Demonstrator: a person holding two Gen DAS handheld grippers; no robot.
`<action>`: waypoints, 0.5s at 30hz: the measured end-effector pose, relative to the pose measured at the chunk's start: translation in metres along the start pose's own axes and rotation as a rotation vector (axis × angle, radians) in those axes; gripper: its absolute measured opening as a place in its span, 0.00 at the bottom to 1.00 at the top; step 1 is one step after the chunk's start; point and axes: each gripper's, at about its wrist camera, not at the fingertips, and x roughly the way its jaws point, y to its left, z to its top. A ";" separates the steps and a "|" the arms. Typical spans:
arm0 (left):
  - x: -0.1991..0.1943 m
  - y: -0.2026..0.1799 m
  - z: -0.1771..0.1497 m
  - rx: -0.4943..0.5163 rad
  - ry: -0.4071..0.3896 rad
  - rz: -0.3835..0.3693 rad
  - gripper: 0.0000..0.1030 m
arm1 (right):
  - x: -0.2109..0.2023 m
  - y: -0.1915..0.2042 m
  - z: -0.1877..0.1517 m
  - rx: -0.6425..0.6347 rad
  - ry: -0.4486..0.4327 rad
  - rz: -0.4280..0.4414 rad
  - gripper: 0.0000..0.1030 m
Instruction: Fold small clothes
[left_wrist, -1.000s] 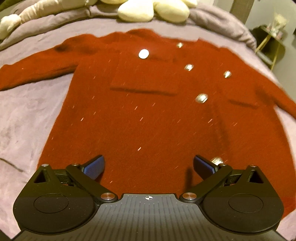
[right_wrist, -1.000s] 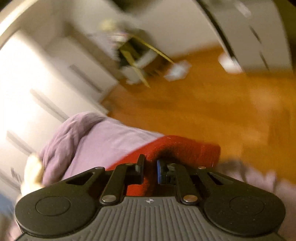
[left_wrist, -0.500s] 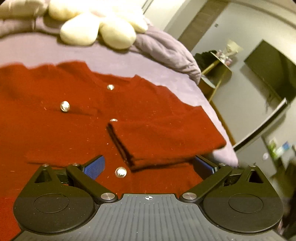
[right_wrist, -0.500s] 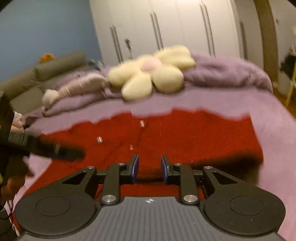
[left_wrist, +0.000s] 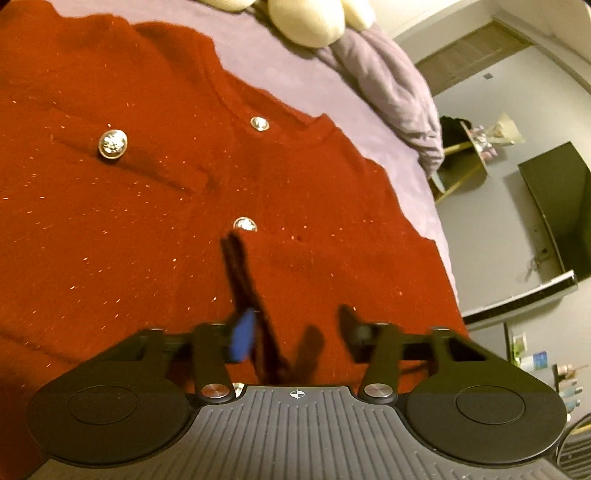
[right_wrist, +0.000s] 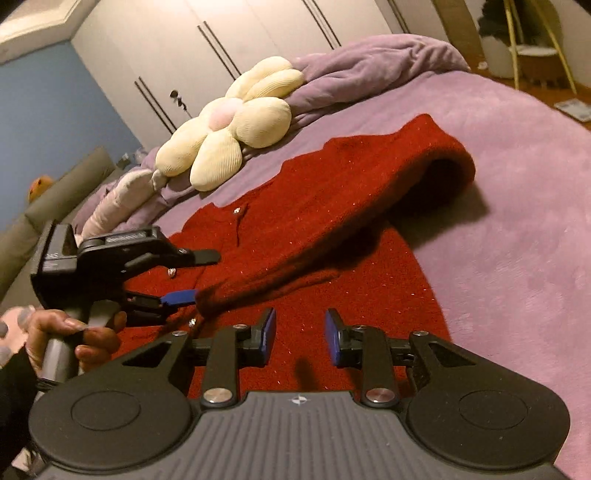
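Observation:
A red knit cardigan (left_wrist: 129, 240) with shiny metal buttons (left_wrist: 112, 144) lies flat on the purple bed cover (right_wrist: 517, 221). One sleeve (right_wrist: 332, 206) is folded across its body, with the cuff pointing left. My left gripper (left_wrist: 295, 328) straddles that cuff end, and its jaws are closing around the sleeve (left_wrist: 332, 266). In the right wrist view the left gripper (right_wrist: 199, 277) still shows a gap, with the cuff at its lower blue pad. My right gripper (right_wrist: 300, 334) hovers over the cardigan's (right_wrist: 369, 280) lower body. Its jaws are opening, with nothing between them.
A cream flower-shaped pillow (right_wrist: 229, 125) and a crumpled purple blanket (right_wrist: 369, 62) lie at the head of the bed. A person's hand (right_wrist: 74, 332) holds the left gripper's handle. White wardrobe doors (right_wrist: 258, 33) stand behind. The bed's edge and a dark screen (left_wrist: 561, 210) are to the right.
The right gripper carried the sleeve over the cardigan's body, let it go and parted its jaws. The left gripper swung right to the cuff and its wide jaws narrowed.

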 end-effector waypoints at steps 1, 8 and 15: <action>0.003 -0.001 0.002 0.003 0.015 0.001 0.18 | 0.003 -0.001 0.001 0.011 -0.001 0.002 0.27; -0.025 -0.026 0.026 0.175 -0.068 -0.015 0.12 | 0.012 -0.004 0.016 0.054 -0.027 0.003 0.30; -0.061 -0.011 0.070 0.329 -0.225 0.190 0.12 | 0.029 -0.004 0.047 0.059 -0.060 0.007 0.38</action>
